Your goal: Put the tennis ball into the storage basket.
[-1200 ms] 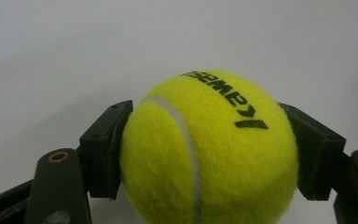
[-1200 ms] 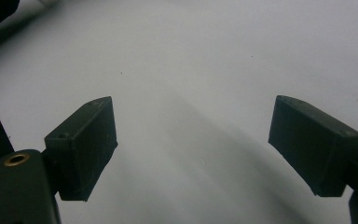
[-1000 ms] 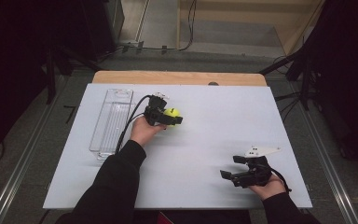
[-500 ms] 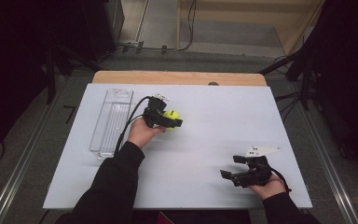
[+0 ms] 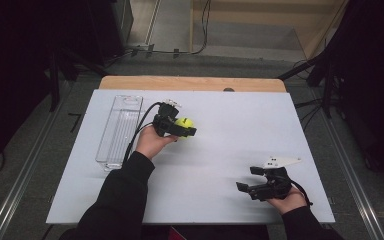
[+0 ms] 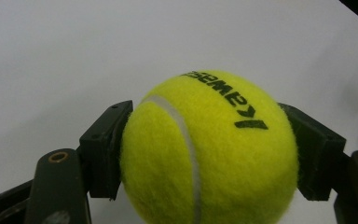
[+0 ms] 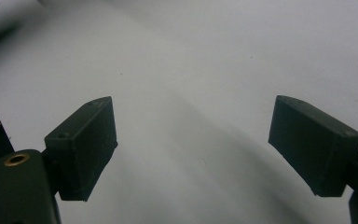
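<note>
One fuzzy yellow tennis ball [image 6: 209, 149], white seam, black lettering, pinched by left tongs [image 6: 205, 140]

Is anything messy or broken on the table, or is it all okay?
Nothing looks broken, spilled or crooked. The left gripper pinches the fuzzy yellow tennis ball squarely between its jaws. The long clear plastic tray lies flat and straight on the white table. The right gripper is open.

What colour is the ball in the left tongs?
Bright yellow-green ball, white seam, black lettering; clearest in the left gripper view.
</note>
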